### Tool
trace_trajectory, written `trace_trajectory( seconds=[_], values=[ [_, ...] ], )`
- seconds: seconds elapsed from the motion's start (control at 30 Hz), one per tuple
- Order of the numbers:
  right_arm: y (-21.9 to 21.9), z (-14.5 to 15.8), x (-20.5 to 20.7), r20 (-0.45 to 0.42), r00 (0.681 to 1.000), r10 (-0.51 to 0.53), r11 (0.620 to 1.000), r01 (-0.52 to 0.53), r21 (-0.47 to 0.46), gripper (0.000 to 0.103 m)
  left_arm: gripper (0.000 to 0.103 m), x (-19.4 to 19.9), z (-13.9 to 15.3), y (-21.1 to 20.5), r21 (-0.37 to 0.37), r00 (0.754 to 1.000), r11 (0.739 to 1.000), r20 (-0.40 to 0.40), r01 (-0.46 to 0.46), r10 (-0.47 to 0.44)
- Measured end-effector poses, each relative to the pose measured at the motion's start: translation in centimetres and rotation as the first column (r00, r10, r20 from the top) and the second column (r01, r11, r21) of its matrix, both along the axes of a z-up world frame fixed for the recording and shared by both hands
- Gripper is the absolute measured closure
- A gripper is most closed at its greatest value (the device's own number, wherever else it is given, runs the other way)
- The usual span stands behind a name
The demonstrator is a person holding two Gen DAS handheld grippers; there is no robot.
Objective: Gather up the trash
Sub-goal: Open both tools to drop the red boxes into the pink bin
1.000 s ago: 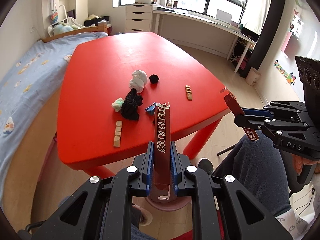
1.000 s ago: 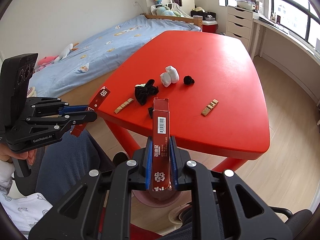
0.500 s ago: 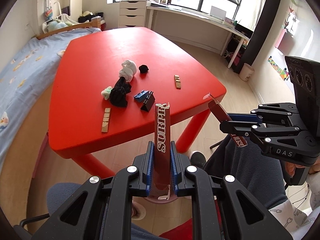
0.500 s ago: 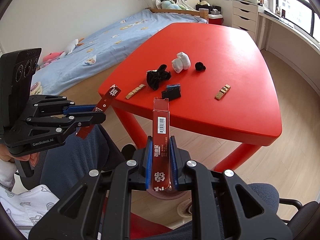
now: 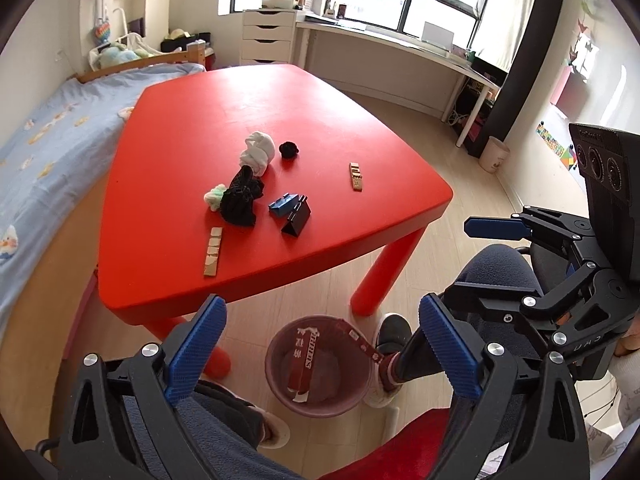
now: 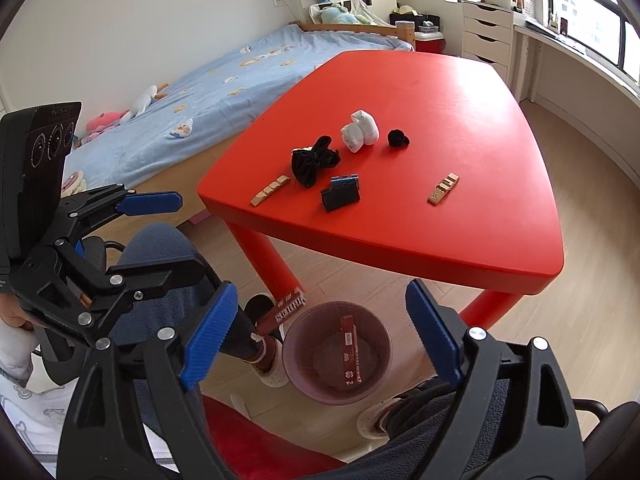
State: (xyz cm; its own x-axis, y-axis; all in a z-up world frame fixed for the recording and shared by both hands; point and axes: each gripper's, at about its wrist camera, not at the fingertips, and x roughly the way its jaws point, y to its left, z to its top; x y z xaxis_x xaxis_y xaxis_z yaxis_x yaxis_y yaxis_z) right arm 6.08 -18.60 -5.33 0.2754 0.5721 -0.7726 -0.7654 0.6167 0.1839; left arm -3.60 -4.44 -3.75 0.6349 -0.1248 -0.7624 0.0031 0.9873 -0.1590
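Left gripper [image 5: 322, 348]: jaws spread wide, holding nothing, hanging over the waste bin; seen from the right wrist view at the left edge [image 6: 160, 240], likewise spread.
Right gripper [image 6: 320, 338]: jaws spread wide, holding nothing, above the bin; from the left wrist view it sits at the right [image 5: 476, 264].
Waste bin [image 5: 276, 384]: small, round, pinkish-mauve, on the wooden floor beside the near leg of the bench, between the person's feet [image 6: 294, 376].
Red wrapper, first [image 5: 304, 360]: long red packet with white lettering, inside the bin, leaning on its wall.
Red wrapper, second [image 5: 358, 340]: long red packet lying across the bin's rim (one end inside, the other over a shoe); in the right wrist view it pokes out at the bin's left [image 6: 286, 310].
Wrapper with barcode [image 6: 349, 350]: lies within the bin in the right wrist view.
Bench [image 5: 180, 140]: red, low, rounded corners.
On the bench: black cloth [image 5: 240, 200]; white rolled sock [image 5: 258, 152]; small black bundle [image 5: 289, 149]; pale green-white wad [image 5: 214, 197] touching the black cloth; blue and black blocks [image 5: 290, 210]; two wooden domino strips [image 5: 212, 252] [image 5: 355, 176], well apart.
Bed [image 5: 36, 152]: light blue cover, just beside the bench.
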Motion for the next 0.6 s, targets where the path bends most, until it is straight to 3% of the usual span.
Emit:
trace_trajectory(
  seconds=[0.6],
  values=[
    [-0.5,-0.3,0.8,-0.016,0.999,-0.043,0.999,0.043,-0.011,0.004,0.008,0.2,0.0,1.2,0.014,0.999,0.999,-0.026,-0.047,0.047]
  ],
)
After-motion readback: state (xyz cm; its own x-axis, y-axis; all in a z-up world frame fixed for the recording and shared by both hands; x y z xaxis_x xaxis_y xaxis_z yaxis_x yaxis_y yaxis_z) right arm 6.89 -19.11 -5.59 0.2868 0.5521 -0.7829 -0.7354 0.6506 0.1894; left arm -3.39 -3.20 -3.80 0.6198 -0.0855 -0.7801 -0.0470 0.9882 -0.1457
